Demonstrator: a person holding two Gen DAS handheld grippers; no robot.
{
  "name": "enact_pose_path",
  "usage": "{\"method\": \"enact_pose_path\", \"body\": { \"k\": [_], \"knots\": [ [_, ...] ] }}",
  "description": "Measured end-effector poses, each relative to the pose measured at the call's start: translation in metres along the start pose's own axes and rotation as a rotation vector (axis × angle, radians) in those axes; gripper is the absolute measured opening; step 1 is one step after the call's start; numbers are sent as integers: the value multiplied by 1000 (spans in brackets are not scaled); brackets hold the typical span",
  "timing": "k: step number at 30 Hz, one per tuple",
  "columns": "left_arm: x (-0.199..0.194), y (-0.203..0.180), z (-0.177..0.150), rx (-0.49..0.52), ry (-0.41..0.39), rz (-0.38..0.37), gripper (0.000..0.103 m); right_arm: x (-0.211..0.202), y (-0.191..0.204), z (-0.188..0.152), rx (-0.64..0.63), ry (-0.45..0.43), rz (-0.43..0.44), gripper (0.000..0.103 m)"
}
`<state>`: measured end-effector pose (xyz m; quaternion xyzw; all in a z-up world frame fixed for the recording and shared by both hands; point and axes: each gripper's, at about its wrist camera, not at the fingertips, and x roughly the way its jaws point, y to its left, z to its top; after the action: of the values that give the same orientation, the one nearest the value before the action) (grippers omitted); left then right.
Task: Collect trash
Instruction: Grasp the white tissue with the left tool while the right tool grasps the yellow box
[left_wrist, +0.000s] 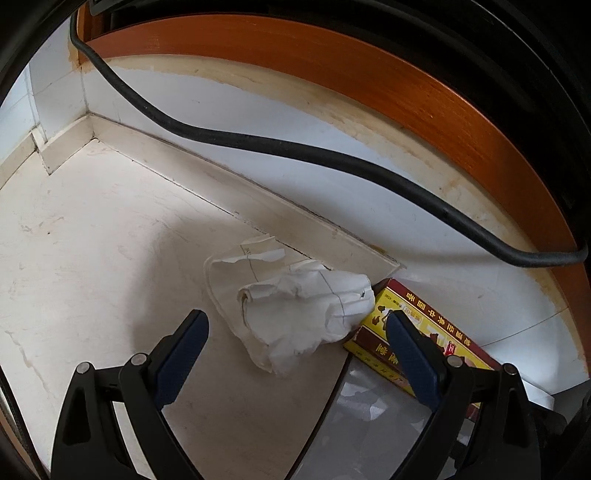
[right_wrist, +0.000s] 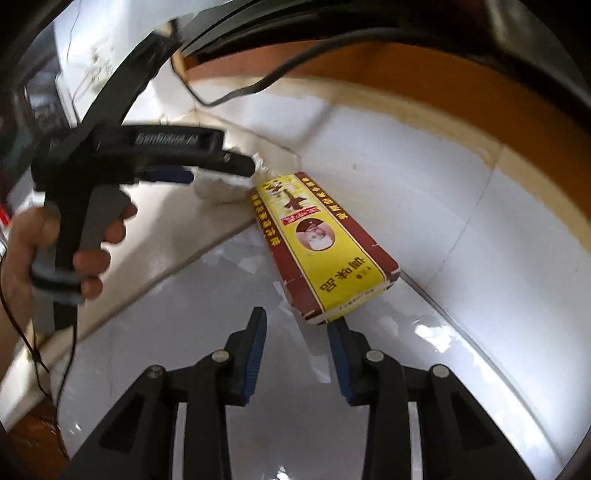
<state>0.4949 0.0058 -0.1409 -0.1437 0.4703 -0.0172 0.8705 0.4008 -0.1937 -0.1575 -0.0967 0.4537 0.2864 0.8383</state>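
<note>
Nothing collected yet: crumpled white paper (left_wrist: 295, 314) lies on the floor just ahead of the left gripper (left_wrist: 295, 328), whose jaws stand wide around it without touching. Yellow-and-red carton (right_wrist: 321, 251) lies just ahead of the right gripper (right_wrist: 297, 332), jaws partly apart, empty. Both pickups remain.

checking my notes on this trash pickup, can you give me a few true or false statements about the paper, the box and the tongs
1. The crumpled white paper touches the yellow and red cardboard box. True.
2. The left tongs are shut on the paper. False: they stand open, one finger on either side of it.
3. The box stands upright. False: it lies flat beside the wall.
4. The right tongs hold nothing. True.
5. A black cable runs along the wall. True.
</note>
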Motion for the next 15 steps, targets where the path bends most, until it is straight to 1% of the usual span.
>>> {"method": "enact_pose_path", "body": {
  "k": [1, 2, 3, 5, 6, 7, 10, 11, 12, 14, 15],
  "knots": [
    [-1, 1, 0, 1, -2, -1, 93, 0, 1, 0, -6, 6, -3, 34],
    [-1, -2, -3, 4, -3, -5, 86, 0, 1, -1, -6, 14, -8, 34],
    [0, -1, -3, 5, -1, -7, 81, 0, 1, -1, -4, 19, -10, 34],
    [4, -1, -4, 7, 16, -18, 56, 0, 0, -4, 3, 32, -8, 34],
    [5, -1, -4, 6, 22, -23, 53, 1, 0, -5, 4, 36, -12, 34],
    [5, -1, -5, 4, 18, -29, 53, 1, -1, -6, 7, 42, -19, 34],
    [0, -3, -7, 25, -22, -29, 41, -3, -8, -7, 19, 47, -36, 34],
    [-1, -4, -9, 33, -31, -21, 21, -2, -8, -6, 25, 48, -42, 34],
    [-3, -4, -9, 40, -41, -9, 14, -9, -14, -11, 34, 48, -46, 35],
    [-7, -4, -10, 38, -45, -1, 14, -12, -19, -12, 47, 50, -51, 36],
    [-9, -3, -11, 38, -50, 3, 14, -11, -21, -12, 51, 50, -59, 40]
  ]
}}
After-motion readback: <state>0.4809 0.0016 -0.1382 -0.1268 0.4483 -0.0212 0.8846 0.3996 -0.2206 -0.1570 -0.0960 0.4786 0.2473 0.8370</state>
